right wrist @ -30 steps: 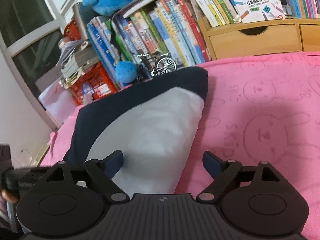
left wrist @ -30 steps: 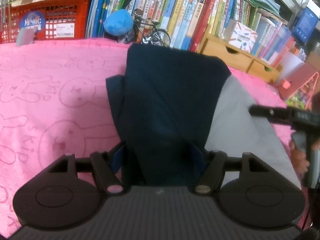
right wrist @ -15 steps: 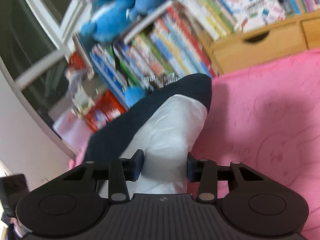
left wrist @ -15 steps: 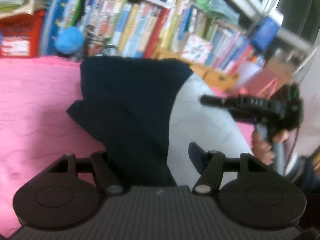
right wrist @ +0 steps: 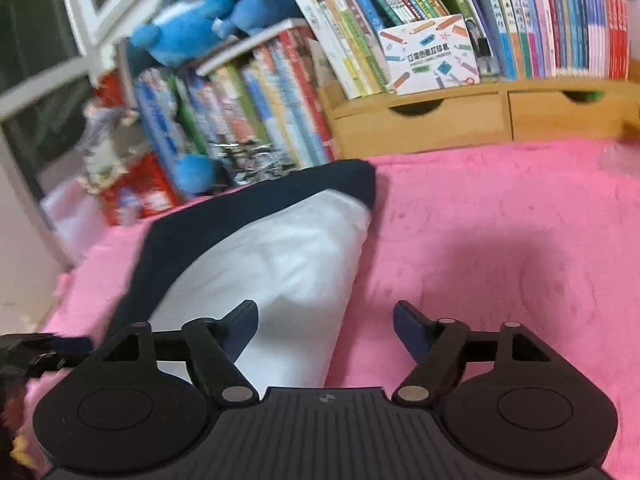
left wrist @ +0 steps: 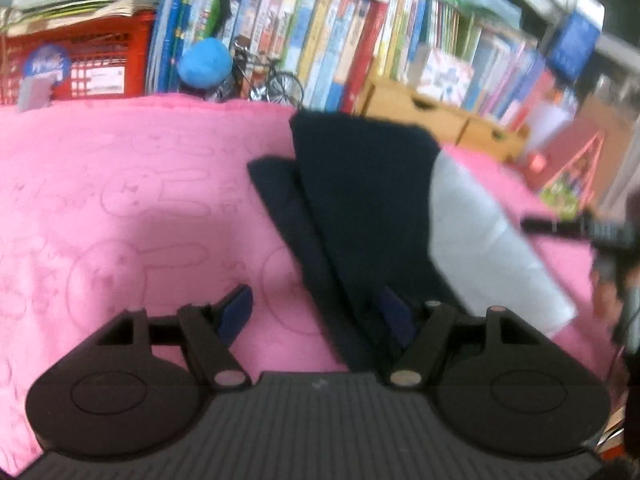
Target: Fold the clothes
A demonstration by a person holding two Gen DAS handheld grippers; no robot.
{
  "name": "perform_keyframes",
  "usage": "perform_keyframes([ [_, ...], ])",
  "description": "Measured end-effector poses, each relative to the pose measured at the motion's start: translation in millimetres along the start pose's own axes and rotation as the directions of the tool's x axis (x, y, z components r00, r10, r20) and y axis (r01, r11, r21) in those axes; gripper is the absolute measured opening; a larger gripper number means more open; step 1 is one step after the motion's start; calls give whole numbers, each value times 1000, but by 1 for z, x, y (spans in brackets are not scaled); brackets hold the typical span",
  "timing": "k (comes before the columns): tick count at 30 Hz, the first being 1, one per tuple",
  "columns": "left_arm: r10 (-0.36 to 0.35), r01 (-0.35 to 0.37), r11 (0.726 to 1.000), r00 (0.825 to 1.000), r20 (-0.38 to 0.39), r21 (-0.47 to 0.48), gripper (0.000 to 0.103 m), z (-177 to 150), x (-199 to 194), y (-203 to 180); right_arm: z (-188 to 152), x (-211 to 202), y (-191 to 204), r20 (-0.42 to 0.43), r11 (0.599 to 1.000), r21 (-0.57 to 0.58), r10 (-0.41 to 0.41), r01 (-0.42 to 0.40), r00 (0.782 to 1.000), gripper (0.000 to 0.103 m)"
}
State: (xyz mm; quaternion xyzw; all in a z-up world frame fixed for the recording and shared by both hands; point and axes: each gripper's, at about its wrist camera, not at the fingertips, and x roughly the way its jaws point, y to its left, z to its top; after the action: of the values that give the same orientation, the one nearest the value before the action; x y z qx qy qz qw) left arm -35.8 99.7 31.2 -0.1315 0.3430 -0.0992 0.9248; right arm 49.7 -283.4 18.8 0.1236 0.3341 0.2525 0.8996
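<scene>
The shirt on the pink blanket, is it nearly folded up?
Partly. The navy and white shirt already lies in a long narrow strip on the pink blanket, sides tucked in. Both tongs have just been opening: the left tongs and right tongs grip nothing. Left to do, probably: folding the strip's near end up toward the books.

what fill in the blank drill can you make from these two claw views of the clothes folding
1. The folded garment is navy and ____.
2. It lies on a ____ blanket printed with rabbits.
3. Behind the blanket, a toy ____ stands before the books.
4. The right claw is ____, its left finger over the garment.

Missing words: white; pink; bicycle; open
</scene>
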Motion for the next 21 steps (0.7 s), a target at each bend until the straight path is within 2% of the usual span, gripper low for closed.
perform_keyframes([
  [2, -1, 0, 1000, 1000, 32, 3, 70, 0, -7, -8, -15, -14, 3, -28, 999, 4, 32, -32, 999, 79],
  [4, 26, -32, 997, 997, 79, 67, 70, 0, -13, -25, -30, -20, 11, -62, 999, 2, 50, -50, 997, 77],
  [5, 38, -49, 994, 994, 103, 103, 70, -1, -15, -36, -38, -22, 16, -78, 998, 5, 68, -68, 995, 74],
  [6, 39, -56, 989, 992, 121, 137, 70, -2, -16, -46, -46, -24, 21, -94, 996, 8, 85, -85, 992, 66],
  [7, 31, -53, 984, 991, 131, 168, 71, -3, -17, -56, -54, -25, 26, -110, 992, 29, 127, -125, 986, 64],
  [9, 24, -52, 976, 991, 134, 209, 73, -7, -15, -69, -64, -29, 41, -93, 993, -1, 119, -119, 989, 65],
  [11, 48, -82, 962, 989, 137, 260, 73, -15, -13, -81, -70, -34, 52, -83, 990, -32, 131, -134, 988, 65],
  [12, 66, -107, 947, 988, 142, 302, 73, -20, -12, -88, -72, -36, 54, -83, 989, -32, 141, -144, 986, 65],
  [13, 79, -126, 928, 986, 146, 352, 73, -25, -11, -95, -75, -39, 59, -78, 990, -62, 119, -124, 990, 65],
  [16, 106, -168, 855, 983, 153, 490, 74, -43, -5, -114, -84, -52, 78, -41, 978, -206, 17, -25, 999, 66],
  [18, 114, -178, 810, 983, 146, 558, 74, -54, 2, -124, -96, -61, 95, 1, 942, -333, -50, 47, 999, 69],
  [21, 119, -184, 750, 982, 145, 635, 74, -71, 14, -136, -116, -68, 122, 96, 839, -512, -160, 186, 982, 71],
])
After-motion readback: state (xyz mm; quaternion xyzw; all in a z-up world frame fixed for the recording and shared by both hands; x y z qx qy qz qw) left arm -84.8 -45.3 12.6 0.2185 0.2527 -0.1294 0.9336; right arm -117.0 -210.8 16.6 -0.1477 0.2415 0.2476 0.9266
